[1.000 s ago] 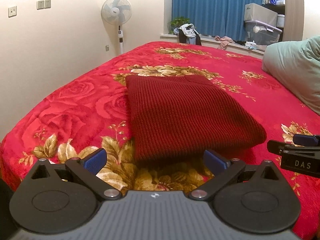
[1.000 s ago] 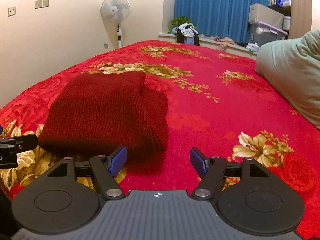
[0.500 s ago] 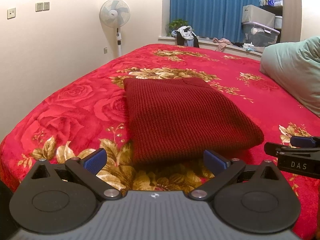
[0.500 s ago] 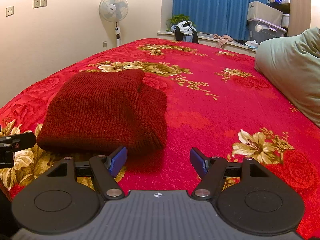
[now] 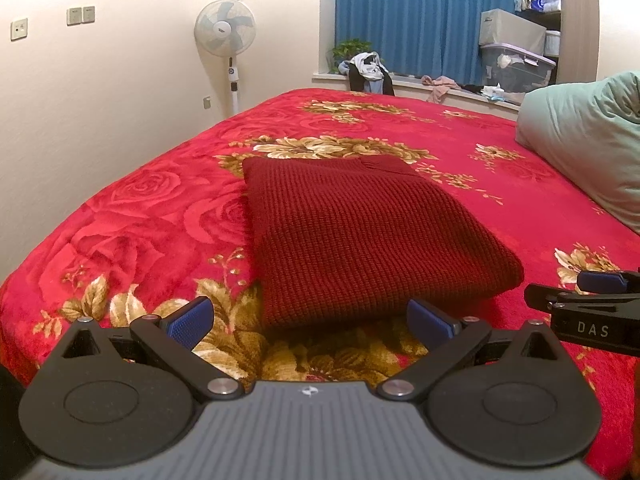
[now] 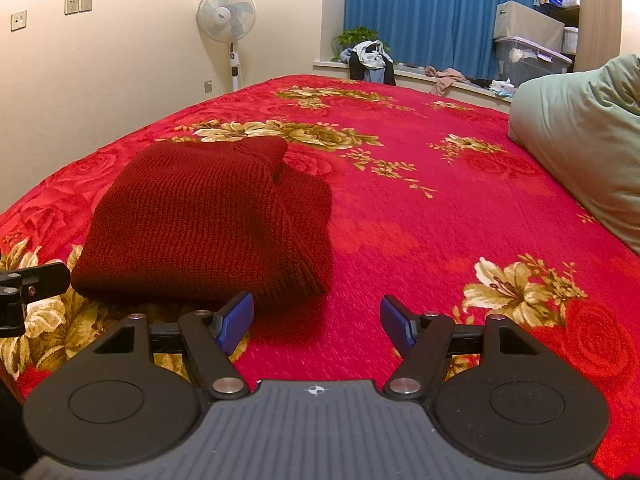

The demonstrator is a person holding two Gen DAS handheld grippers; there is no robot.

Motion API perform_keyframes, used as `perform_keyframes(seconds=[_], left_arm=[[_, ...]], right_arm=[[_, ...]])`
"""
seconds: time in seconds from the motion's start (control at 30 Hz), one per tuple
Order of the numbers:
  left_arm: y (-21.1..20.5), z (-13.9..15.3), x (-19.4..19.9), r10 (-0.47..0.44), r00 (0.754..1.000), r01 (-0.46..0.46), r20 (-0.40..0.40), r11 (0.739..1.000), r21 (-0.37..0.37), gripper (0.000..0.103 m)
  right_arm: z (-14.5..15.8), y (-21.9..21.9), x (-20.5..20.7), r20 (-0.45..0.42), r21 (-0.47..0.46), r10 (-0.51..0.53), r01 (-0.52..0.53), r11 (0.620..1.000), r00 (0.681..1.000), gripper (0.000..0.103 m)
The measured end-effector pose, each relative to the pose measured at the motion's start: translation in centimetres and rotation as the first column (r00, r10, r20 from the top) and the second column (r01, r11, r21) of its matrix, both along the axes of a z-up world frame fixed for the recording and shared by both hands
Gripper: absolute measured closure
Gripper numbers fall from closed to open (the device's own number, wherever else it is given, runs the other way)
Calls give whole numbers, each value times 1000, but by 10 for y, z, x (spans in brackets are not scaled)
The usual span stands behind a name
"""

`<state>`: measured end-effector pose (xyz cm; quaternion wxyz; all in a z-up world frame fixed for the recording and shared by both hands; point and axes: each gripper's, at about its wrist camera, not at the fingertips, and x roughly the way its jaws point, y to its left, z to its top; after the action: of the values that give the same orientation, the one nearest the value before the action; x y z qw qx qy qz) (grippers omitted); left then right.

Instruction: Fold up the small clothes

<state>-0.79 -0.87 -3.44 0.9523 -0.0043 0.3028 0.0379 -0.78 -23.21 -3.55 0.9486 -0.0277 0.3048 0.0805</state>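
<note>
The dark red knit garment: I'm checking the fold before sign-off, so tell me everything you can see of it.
The dark red knit garment is a chunky ribbed knit, folded into a thick, roughly rectangular stack. It lies flat on the red floral bedspread, which alone touches it. From the right wrist view, a lower layer sticks out along its right side. Both the left gripper and the right gripper are open, short of its near edge.

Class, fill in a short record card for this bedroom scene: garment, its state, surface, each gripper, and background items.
garment: dark red knitted sweater
state: folded into a compact rectangle, lying flat
surface: red floral blanket on the bed
left gripper: jaws open, holding nothing, just short of the sweater's near edge
right gripper: jaws open, holding nothing, to the right of the sweater's near corner
background: standing fan, blue curtain, green pillow
</note>
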Motion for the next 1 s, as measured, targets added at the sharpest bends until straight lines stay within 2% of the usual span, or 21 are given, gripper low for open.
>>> perform_keyframes(seconds=[1.0], left_arm=[[3, -5, 2, -18, 1000, 17, -15, 1000, -8, 0]], right_arm=[[-2, 2, 1, -11, -11, 6, -6, 1000, 1000, 31]])
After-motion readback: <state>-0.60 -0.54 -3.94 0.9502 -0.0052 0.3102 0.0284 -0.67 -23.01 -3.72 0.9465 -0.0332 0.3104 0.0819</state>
